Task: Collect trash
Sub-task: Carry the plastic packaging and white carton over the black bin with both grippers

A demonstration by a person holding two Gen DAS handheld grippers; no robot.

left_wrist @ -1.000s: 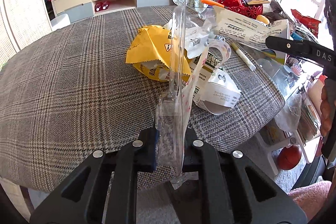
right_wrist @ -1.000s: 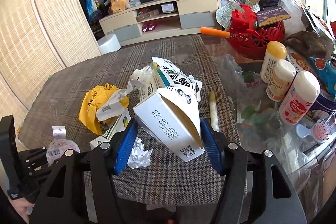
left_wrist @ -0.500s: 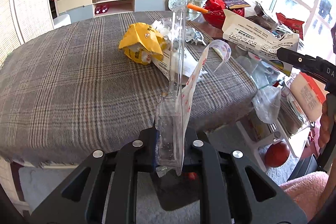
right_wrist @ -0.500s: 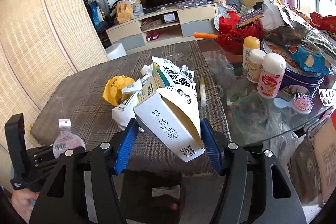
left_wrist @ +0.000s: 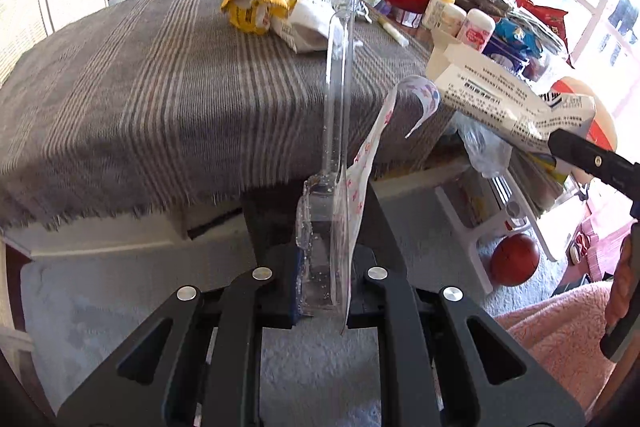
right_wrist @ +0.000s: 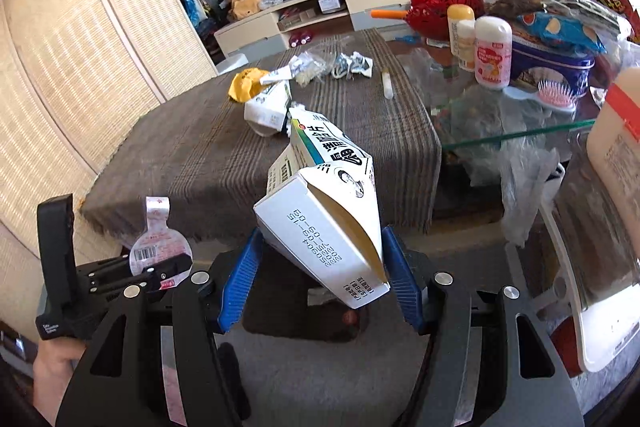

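Off the bench's (right_wrist: 248, 163) near edge, left gripper (left_wrist: 322, 285) fingers clamp clear packaging (left_wrist: 334, 131) upright; right gripper (right_wrist: 320, 283) fingers clamp the carton (right_wrist: 324, 211), both pointing benchward.

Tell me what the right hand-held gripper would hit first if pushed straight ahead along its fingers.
Probably the near fringed edge of the grey plaid tablecloth, met first by the white printed carton the right hand-held gripper carries. Depth is unclear; it may be aimed slightly under the table edge.

cartons (right_wrist: 324, 223): 2 | yellow wrappers (right_wrist: 245, 87): 1 | bottles (right_wrist: 493, 53): 3, perhaps | hairbrushes (right_wrist: 554, 95): 1
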